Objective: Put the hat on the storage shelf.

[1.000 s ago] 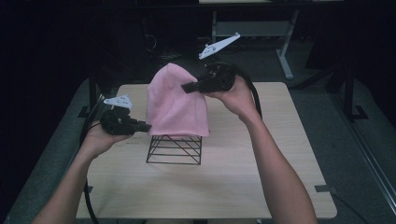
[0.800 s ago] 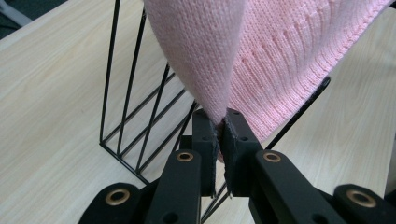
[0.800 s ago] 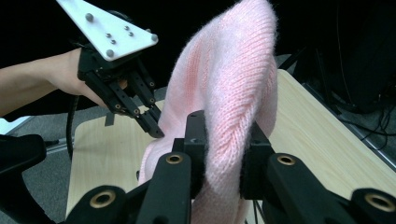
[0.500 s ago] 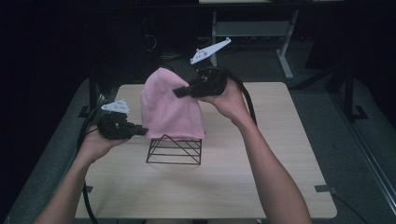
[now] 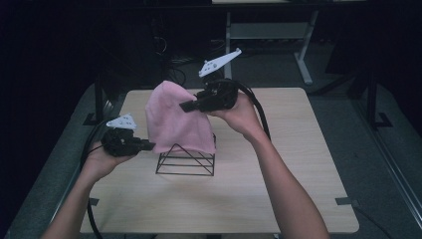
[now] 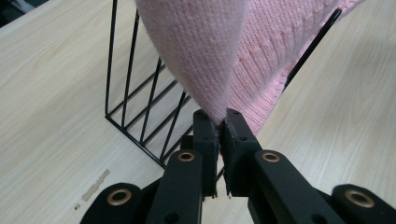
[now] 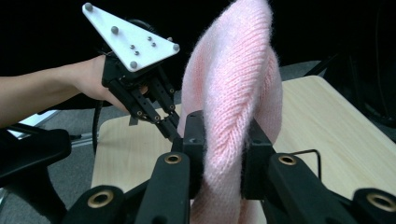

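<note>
A pink knitted cloth (image 5: 176, 122) hangs between both grippers above a black wire rack (image 5: 185, 163) on the wooden table (image 5: 249, 199). Its lower edge covers the rack's top. My left gripper (image 5: 151, 146) is shut on the cloth's lower left corner; in its own view the jaws (image 6: 220, 122) pinch the tip of the cloth (image 6: 224, 56) beside the rack (image 6: 140, 107). My right gripper (image 5: 185, 106) is shut on the cloth's upper right; its jaws (image 7: 223, 135) clamp a thick fold of the cloth (image 7: 233, 70). The left gripper (image 7: 172, 132) shows beyond it.
Bare wood (image 6: 46, 93) surrounds the rack on all sides. A cable (image 5: 259, 109) loops from the right gripper across the table's back. Behind the table stands a white desk frame (image 5: 298, 45) on a dark floor. Tape marks (image 5: 346, 201) sit near the front corners.
Both grippers have come down a little with the cloth. The right gripper has also shifted left, so the cloth's top sits lower and farther left over the rack.
</note>
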The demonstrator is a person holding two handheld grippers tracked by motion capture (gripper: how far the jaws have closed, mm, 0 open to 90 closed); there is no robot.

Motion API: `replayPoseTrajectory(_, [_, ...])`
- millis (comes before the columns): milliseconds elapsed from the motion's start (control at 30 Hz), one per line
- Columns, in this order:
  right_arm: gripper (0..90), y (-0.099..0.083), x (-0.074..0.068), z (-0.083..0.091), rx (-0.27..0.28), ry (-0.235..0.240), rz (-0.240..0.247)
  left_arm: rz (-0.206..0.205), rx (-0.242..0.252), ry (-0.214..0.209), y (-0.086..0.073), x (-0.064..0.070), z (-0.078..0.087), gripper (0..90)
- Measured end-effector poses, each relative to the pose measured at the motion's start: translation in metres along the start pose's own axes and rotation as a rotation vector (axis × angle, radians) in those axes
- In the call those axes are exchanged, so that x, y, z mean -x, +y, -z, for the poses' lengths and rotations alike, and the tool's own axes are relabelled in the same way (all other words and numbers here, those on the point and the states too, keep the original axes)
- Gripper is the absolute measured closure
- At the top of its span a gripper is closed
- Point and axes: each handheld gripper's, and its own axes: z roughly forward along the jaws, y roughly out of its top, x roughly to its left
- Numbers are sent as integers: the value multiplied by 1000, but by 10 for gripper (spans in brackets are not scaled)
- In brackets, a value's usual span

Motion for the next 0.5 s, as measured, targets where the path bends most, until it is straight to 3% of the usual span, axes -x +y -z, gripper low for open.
replayPoseTrajectory(500, [749,-15,-3,-8,1,39,-9,-14,-32,13,-11,4,-9,861])
